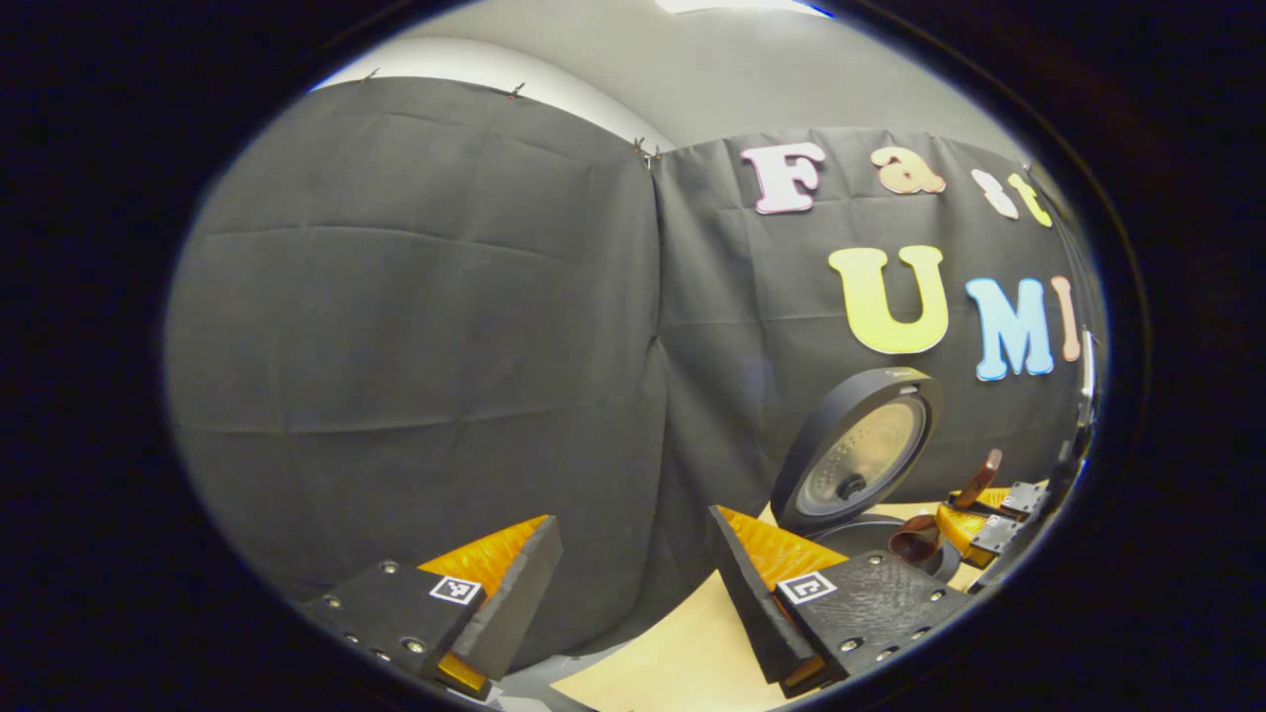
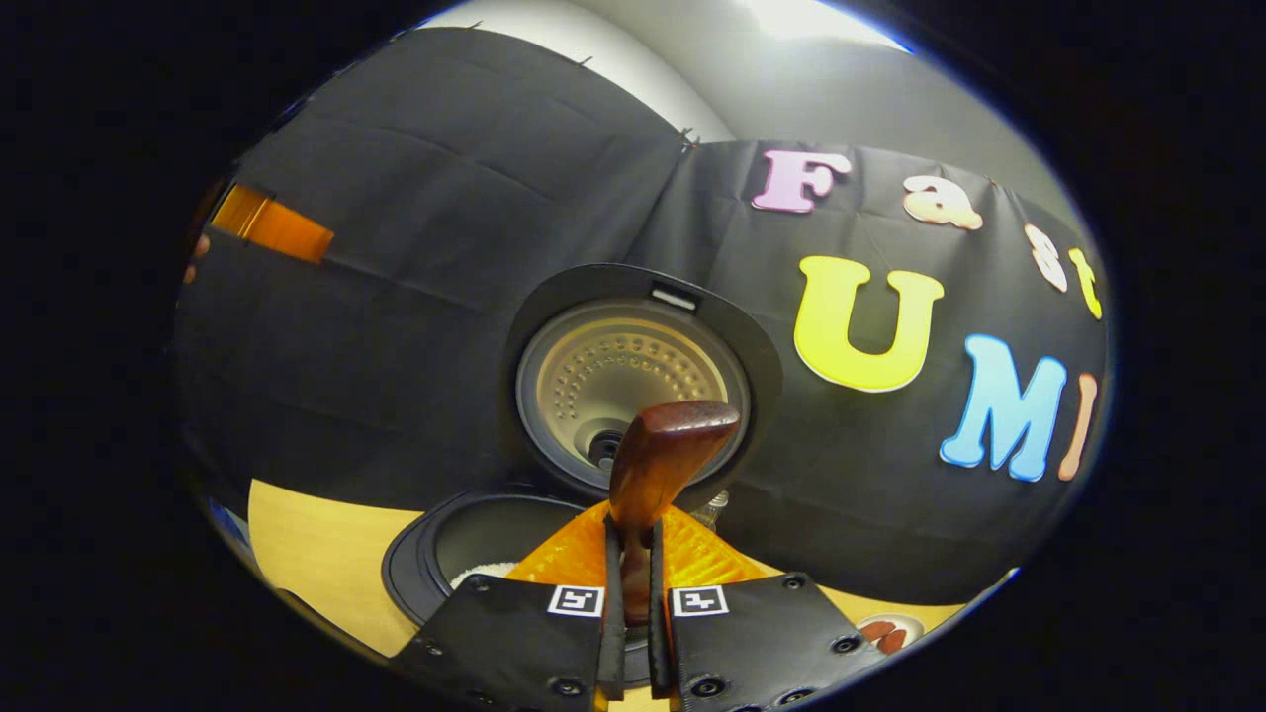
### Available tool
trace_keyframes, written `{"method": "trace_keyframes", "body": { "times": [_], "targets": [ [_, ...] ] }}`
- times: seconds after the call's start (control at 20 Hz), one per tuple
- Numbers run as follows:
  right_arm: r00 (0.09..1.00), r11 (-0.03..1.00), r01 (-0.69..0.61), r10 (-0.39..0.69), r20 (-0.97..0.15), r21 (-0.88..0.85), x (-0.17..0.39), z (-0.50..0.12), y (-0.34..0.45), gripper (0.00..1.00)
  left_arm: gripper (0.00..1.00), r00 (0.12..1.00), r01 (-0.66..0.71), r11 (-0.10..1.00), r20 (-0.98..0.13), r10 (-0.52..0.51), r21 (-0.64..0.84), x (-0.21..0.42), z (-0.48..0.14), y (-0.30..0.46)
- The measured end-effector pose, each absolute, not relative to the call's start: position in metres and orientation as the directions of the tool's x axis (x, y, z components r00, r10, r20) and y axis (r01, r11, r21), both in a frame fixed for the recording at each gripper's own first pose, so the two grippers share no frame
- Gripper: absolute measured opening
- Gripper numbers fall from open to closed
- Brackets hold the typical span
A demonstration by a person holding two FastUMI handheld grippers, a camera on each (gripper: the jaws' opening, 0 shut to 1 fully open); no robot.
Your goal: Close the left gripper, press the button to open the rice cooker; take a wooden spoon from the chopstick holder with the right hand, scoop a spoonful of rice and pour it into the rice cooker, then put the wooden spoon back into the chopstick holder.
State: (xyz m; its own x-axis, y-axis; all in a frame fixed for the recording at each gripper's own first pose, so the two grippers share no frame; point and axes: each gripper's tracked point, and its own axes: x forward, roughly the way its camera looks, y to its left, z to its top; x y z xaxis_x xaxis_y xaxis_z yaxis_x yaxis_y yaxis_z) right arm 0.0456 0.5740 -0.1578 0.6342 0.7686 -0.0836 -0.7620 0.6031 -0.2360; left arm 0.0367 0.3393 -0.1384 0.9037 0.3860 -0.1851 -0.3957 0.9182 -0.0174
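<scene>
The rice cooker stands open with its lid (image 2: 633, 381) raised upright above the inner pot (image 2: 465, 539), and some white rice (image 2: 482, 571) lies in the pot. My right gripper (image 2: 633, 539) is shut on the wooden spoon (image 2: 665, 450), whose handle end sticks up between the fingers. In the left gripper view the spoon's bowl (image 1: 915, 539) hangs over the cooker's pot rim (image 1: 860, 532), below the lid (image 1: 856, 455), with the right gripper (image 1: 989, 524) behind it. My left gripper (image 1: 633, 593) is open and holds nothing, left of the cooker and facing the black cloth.
The light wooden table (image 1: 682, 643) runs under the cooker. A small dish (image 2: 885, 631) with reddish pieces sits at the lower right of the right gripper view. High at the far left of that view are an orange gripper part (image 2: 272, 225) and a hand (image 2: 193, 259).
</scene>
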Motion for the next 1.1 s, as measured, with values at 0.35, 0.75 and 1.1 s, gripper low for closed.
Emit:
{"method": "trace_keyframes", "body": {
  "times": [0.35,0.75,1.1],
  "targets": [
    [0.617,0.611,-0.787,0.770,-0.163,-0.087,0.053,-0.165,0.571,0.11,0.91,0.906,-0.394,0.919,-0.179,0.385,-0.016,0.038,-0.137,0.339],
    [0.616,0.655,-0.698,0.756,-0.223,0.289,0.076,-0.142,0.537,0.11,0.91,0.926,-0.353,0.935,-0.155,0.345,-0.027,0.048,-0.132,0.330],
    [0.698,0.712,-0.559,0.681,-0.222,0.425,0.109,-0.114,0.466,0.12,0.91,0.958,-0.268,0.963,-0.113,0.263,-0.030,0.087,-0.099,0.260]
  ]
}}
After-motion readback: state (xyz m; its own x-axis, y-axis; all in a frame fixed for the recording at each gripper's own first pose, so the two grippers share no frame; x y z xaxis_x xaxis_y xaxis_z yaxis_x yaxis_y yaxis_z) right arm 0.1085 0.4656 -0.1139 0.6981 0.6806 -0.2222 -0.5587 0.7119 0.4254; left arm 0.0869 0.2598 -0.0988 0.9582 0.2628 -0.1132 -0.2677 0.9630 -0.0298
